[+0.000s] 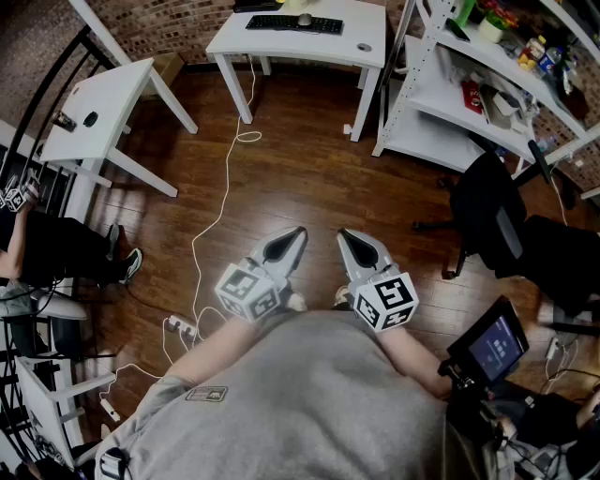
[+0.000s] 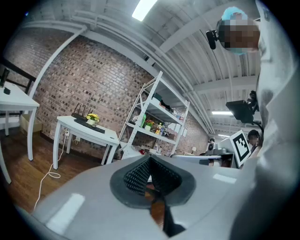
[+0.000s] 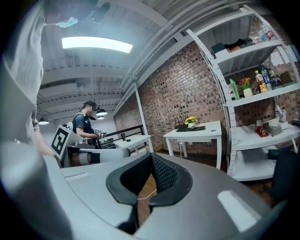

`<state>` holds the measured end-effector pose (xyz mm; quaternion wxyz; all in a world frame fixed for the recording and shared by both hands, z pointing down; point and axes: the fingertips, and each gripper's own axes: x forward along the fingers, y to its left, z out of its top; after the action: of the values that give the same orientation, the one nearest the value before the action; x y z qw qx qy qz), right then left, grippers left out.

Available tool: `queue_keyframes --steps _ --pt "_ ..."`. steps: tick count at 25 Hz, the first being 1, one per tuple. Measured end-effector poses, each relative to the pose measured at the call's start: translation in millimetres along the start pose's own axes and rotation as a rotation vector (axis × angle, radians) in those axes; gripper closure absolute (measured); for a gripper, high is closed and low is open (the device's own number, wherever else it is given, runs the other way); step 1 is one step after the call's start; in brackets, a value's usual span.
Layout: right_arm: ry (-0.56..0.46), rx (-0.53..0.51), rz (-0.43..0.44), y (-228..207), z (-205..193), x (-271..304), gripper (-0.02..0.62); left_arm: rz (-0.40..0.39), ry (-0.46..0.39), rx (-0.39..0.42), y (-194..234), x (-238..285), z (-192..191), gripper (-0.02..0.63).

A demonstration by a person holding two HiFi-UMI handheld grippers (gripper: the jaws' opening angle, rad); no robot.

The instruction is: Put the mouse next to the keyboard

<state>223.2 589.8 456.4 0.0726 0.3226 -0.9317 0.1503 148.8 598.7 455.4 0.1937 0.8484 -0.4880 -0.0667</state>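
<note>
A black keyboard [image 1: 293, 24] lies on the far white table [image 1: 281, 45], with a small grey oval thing [image 1: 364, 47] near that table's right end, too small to name surely. A black mouse-like object [image 1: 90, 119] rests on the slanted white table [image 1: 117, 89] at left. My left gripper [image 1: 298, 232] and right gripper [image 1: 343, 234] hang side by side close to my body over the wooden floor, far from both tables. Each is shut with nothing between its jaws. The left gripper view shows the left gripper [image 2: 150, 159] and the keyboard [image 2: 89, 125]; the right gripper view shows the right gripper [image 3: 151, 157] and the keyboard [image 3: 193, 128].
White shelving [image 1: 487, 84] full of small items stands at right, with a black office chair [image 1: 492, 216] in front. A white cable [image 1: 220, 187] runs over the floor to a power strip [image 1: 180, 326]. A seated person [image 1: 47, 248] is at left. A small screen [image 1: 494, 342] sits near my right.
</note>
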Motion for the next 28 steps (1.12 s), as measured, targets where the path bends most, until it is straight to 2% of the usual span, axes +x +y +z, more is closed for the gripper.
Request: queue_keyframes --steps 7,14,20,28 --pt "-0.004 -0.017 -0.025 18.1 2.4 24.4 0.584 0.012 -0.024 -0.022 36.6 -17.8 9.7 0.611" --pt "0.013 -0.013 -0.045 3.4 3.9 47.4 0.584 0.022 -0.024 -0.039 62.1 -7.0 15.2 0.611" --pt "0.000 0.002 -0.041 -52.3 20.6 86.5 0.584 0.038 -0.017 -0.021 92.7 51.3 31.0 0.611" --pt "-0.017 0.002 -0.016 -135.0 72.6 142.4 0.584 0.051 -0.026 0.019 127.0 146.7 80.8 0.611"
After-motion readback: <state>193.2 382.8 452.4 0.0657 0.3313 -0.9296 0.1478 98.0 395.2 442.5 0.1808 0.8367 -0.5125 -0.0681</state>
